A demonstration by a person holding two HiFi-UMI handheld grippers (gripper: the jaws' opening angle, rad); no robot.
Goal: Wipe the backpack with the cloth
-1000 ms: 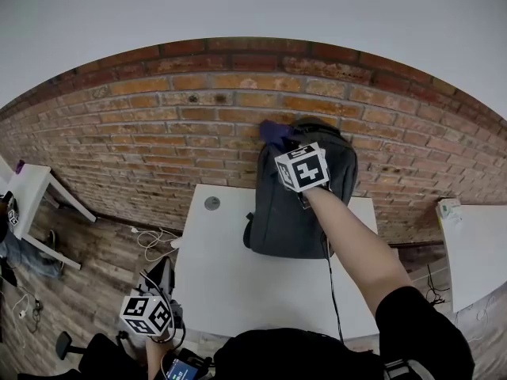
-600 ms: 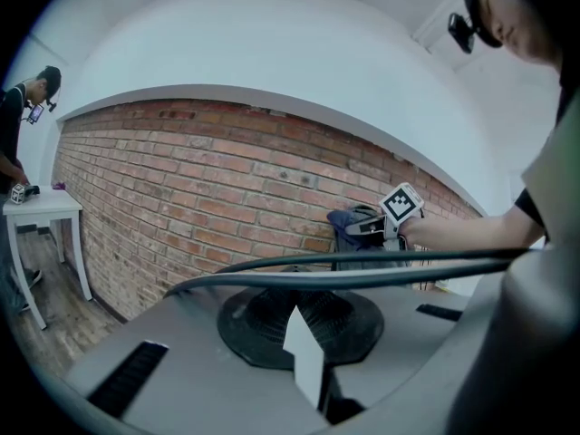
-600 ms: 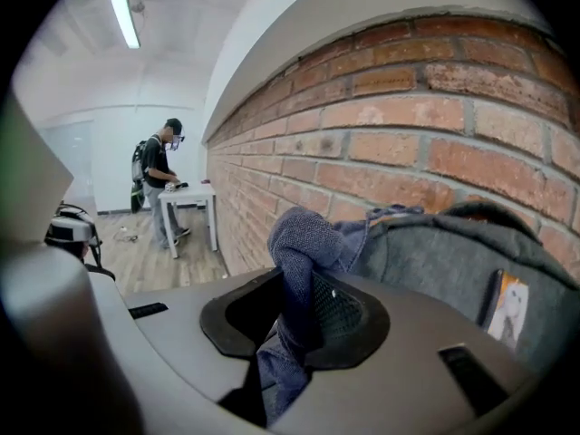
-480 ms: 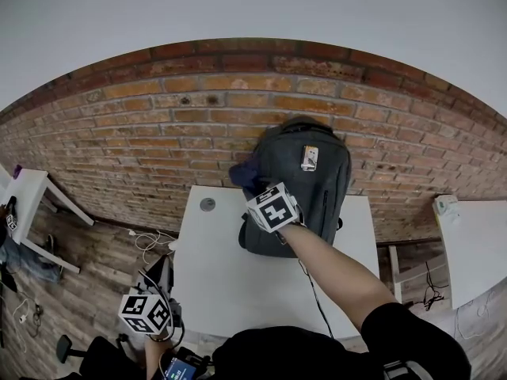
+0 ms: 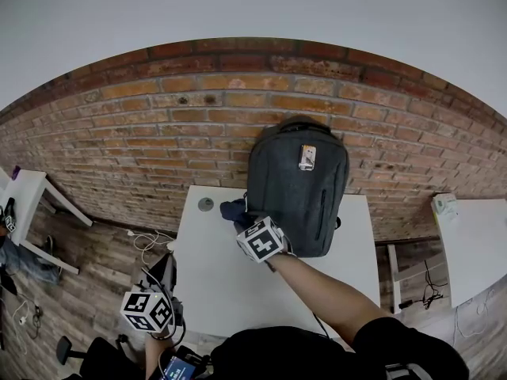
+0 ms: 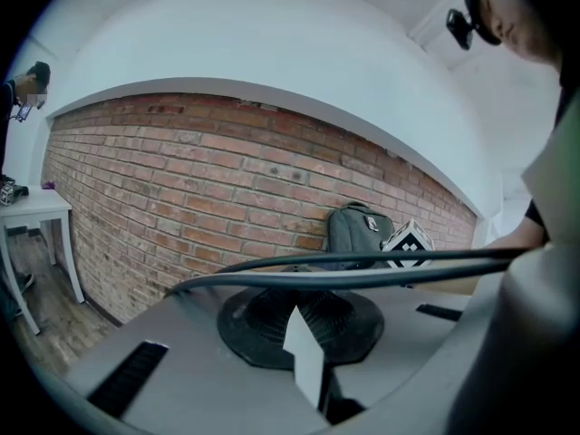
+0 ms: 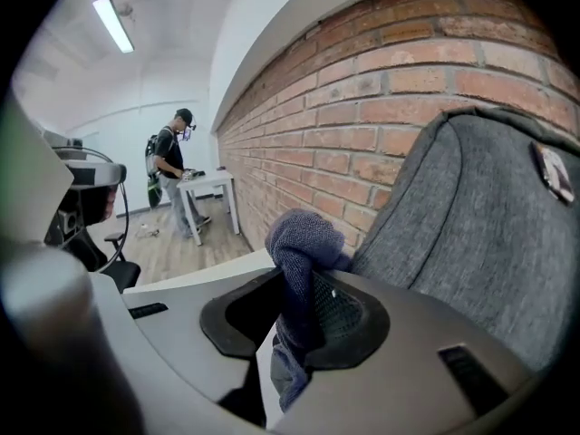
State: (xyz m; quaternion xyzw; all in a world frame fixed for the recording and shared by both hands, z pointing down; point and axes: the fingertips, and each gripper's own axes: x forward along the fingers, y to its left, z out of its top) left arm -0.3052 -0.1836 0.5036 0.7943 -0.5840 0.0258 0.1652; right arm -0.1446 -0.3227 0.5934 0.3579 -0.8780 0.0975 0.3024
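- Two claws are showing, and the left claw is hanging low beside the person's body, off the near left corner of the desk. Its smooth grey jaws are pressing together around a round black pad, pinching nothing.
- Two dark cables are arching across the left gripper view just above that pad.
- Further forward, the right claw is reaching out over the white, flat desk on an outstretched arm, with its marker cube facing up.
- Its jaws are pinching the cloth, a dark blue, soft knitted piece. The cloth is bunching into a rounded lump above the jaws while a loose end is hanging down below them.
- The cloth is sitting at the tip of the right claw, right against the lower left side of the backpack.
- The backpack is standing upright at the far edge of the desk and leaning back on the brick wall. It is made of grey woven fabric with a rounded top, and a small rectangular tag is showing on its front.
- A small grey round disc is lying on the desk left of the cloth, apart from it.
- The wall of rough red-brown bricks with pale mortar is running behind everything.
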